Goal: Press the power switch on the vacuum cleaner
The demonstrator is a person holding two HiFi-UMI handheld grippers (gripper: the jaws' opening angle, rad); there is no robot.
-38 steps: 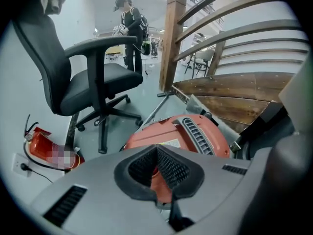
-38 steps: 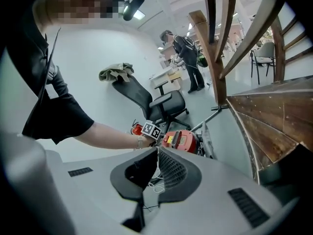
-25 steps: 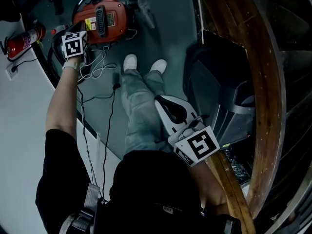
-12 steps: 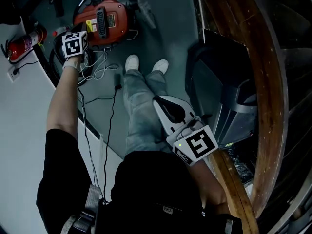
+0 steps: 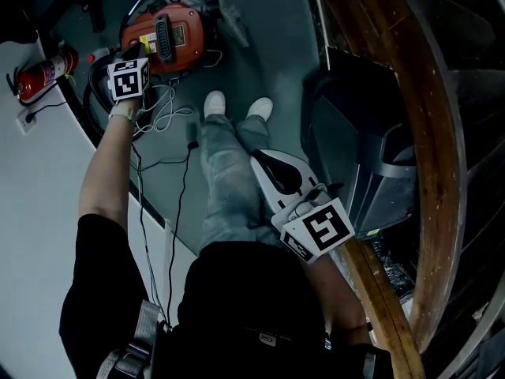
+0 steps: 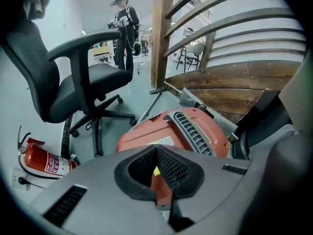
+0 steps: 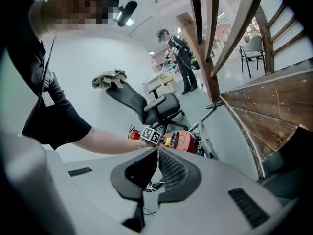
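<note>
- My left claw (image 6: pixel 156 152) is clenched on nothing. I judge the tips are together to make one blunt point for poking.
- It hangs at the near edge of the red vacuum cleaner (image 6: pixel 195 131); I can't tell whether they touch.
- The vacuum cleaner sits on the floor (image 5: pixel 268 46) ahead of the person's shoes. I can't pick out its switch.
- My right claw (image 7: pixel 157 151) is also clenched and empty, well apart by the hip. One claw suffices here.

The left gripper (image 5: pixel 139 51) has moved a little to the right, toward the red vacuum cleaner (image 5: pixel 180 24). One second ago its tip was just beside the left edge of the body. Now the tip lies over this edge, close to the yellow label (image 5: pixel 146 38).
</note>
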